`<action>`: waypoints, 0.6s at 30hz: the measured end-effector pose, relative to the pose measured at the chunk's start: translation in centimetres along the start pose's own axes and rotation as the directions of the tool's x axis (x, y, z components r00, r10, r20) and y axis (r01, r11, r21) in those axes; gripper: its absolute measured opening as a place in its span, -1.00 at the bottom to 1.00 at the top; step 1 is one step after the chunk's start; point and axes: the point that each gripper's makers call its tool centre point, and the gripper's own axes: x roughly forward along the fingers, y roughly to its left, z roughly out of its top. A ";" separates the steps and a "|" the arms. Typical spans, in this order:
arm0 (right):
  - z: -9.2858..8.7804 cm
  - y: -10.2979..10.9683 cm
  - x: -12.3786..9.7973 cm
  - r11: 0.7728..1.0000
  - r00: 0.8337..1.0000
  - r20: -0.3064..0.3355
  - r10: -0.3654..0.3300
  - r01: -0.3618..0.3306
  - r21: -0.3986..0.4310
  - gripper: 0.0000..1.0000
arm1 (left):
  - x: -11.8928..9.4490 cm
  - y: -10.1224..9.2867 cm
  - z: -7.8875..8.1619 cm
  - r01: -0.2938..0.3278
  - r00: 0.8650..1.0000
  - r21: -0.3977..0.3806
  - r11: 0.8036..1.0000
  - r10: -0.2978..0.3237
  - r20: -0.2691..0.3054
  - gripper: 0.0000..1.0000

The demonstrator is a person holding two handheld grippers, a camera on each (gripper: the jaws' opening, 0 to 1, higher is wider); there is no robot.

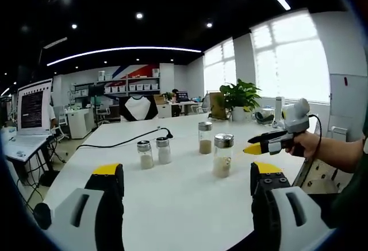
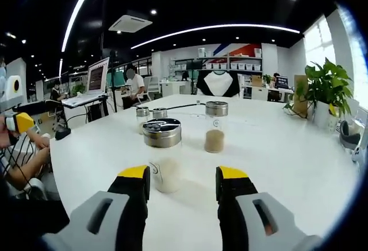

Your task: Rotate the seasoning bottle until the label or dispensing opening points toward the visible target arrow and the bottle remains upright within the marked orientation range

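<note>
Both tongs are spread, pinching nothing. The right gripper (image 2: 183,183) sits at lower centre, its yellow tips flanking the near bottle (image 2: 163,154) without touching. The left gripper (image 1: 187,181) hangs low, short of four bottles (image 1: 222,155) on the table (image 1: 172,205).

The left gripper (image 1: 187,196) hangs with its yellow-tipped jaws spread wide apart, holding nothing; the right gripper (image 2: 182,186) points forward, its jaws parted more narrowly; seen from the left gripper view, the right gripper is held level at the far right by a hand (image 1: 306,143), the forearm (image 1: 339,154) stretching off toward the right edge.
</note>
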 end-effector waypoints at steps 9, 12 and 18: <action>0.4 -0.7 -0.7 1.000 1.000 0.014 -0.019 0.018 0.012 -0.10 | 0.0 0.0 -0.1 -0.001 1.000 -0.003 1.000 0.001 0.001 0.92; 0.8 -0.8 -0.8 1.000 1.000 0.022 -0.019 0.019 0.010 -0.10 | 0.0 0.0 -0.1 -0.002 1.000 -0.005 1.000 0.002 0.000 0.92; 1.6 -0.7 -1.1 1.000 0.999 0.036 -0.023 0.023 0.009 -0.11 | 0.0 -0.2 -0.1 0.003 1.000 -0.009 1.000 -0.003 0.000 0.92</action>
